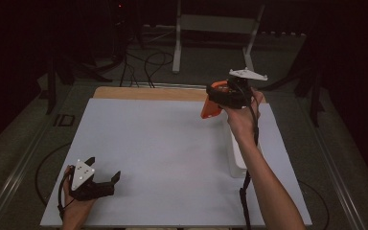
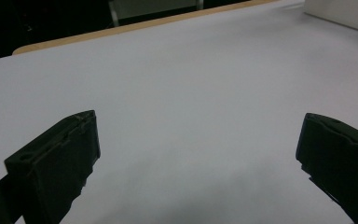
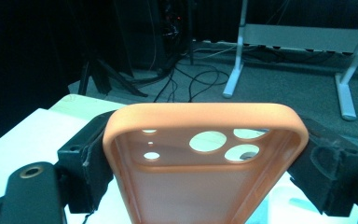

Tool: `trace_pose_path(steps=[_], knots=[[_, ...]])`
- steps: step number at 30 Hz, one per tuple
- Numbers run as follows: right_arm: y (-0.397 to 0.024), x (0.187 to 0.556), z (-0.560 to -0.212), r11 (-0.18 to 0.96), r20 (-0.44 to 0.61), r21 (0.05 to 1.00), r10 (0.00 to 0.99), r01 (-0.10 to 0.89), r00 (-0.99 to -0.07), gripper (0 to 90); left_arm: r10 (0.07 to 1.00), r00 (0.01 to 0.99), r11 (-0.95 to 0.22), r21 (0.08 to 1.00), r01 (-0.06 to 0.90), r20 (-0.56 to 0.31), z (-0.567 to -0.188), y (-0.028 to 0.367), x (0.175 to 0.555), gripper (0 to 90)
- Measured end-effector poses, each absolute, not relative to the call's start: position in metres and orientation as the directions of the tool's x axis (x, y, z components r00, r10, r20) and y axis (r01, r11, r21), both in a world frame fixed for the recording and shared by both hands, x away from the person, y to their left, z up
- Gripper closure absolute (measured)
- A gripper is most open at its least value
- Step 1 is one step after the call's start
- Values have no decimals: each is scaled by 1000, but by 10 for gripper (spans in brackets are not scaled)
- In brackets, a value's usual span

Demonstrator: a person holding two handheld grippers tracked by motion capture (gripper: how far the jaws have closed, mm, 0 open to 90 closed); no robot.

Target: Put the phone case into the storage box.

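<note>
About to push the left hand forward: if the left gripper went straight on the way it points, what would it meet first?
Probably nothing soon: the left gripper, open, faces bare white table. A white box sits far off to one side; depth is unclear.

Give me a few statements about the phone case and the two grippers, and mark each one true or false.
1. The right gripper holds an orange phone case. True.
2. The case lies flat on the table. False: it is held up in the air.
3. The left gripper is open with nothing in it. True.
4. The left gripper grips a white box. False: the box stands by the right forearm.
</note>
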State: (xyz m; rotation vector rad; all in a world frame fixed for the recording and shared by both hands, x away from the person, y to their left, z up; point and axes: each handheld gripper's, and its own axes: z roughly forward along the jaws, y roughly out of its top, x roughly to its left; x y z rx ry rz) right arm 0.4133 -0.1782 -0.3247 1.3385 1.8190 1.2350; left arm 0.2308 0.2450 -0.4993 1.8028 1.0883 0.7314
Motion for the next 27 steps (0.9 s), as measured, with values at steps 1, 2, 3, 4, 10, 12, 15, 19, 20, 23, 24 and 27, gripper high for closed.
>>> trace_pose_path(steps=[1, 2, 3, 4, 10, 12, 15, 19, 20, 23, 24, 27], knots=[[-179, 414, -325, 75, 81, 904, 936, 420, -342, 163, 896, 442, -228, 898, 376, 42, -499, 245, 231, 4], [-179, 415, -325, 70, 84, 904, 938, 422, -336, 163, 896, 442, -228, 898, 376, 42, -499, 245, 231, 4], [-180, 416, -325, 67, 87, 903, 939, 425, -333, 163, 896, 443, -228, 898, 376, 42, -499, 245, 231, 4], [-180, 417, -325, 65, 88, 902, 941, 426, -328, 163, 896, 443, -228, 898, 376, 42, -499, 245, 231, 4], [-183, 423, -325, 52, 90, 900, 949, 433, -301, 163, 896, 442, -230, 897, 377, 44, -499, 245, 231, 4], [-183, 425, -325, 49, 89, 900, 952, 434, -291, 163, 896, 443, -230, 898, 375, 45, -499, 245, 230, 4], [-184, 427, -325, 36, 99, 898, 955, 439, -281, 163, 896, 442, -231, 897, 377, 45, -499, 245, 231, 4], [-184, 430, -325, 35, 95, 896, 959, 443, -267, 163, 896, 442, -233, 898, 374, 48, -499, 245, 230, 4], [-184, 431, -325, 32, 95, 896, 960, 444, -262, 163, 896, 441, -233, 898, 374, 49, -499, 245, 230, 4], [-185, 433, -325, 30, 95, 895, 962, 445, -254, 163, 896, 441, -231, 898, 374, 47, -499, 245, 230, 4], [-185, 433, -325, 30, 95, 895, 962, 445, -254, 163, 896, 441, -231, 898, 374, 47, -499, 245, 230, 4], [-186, 436, -325, 31, 88, 894, 966, 448, -242, 163, 895, 444, -232, 899, 372, 47, -499, 245, 230, 4]])
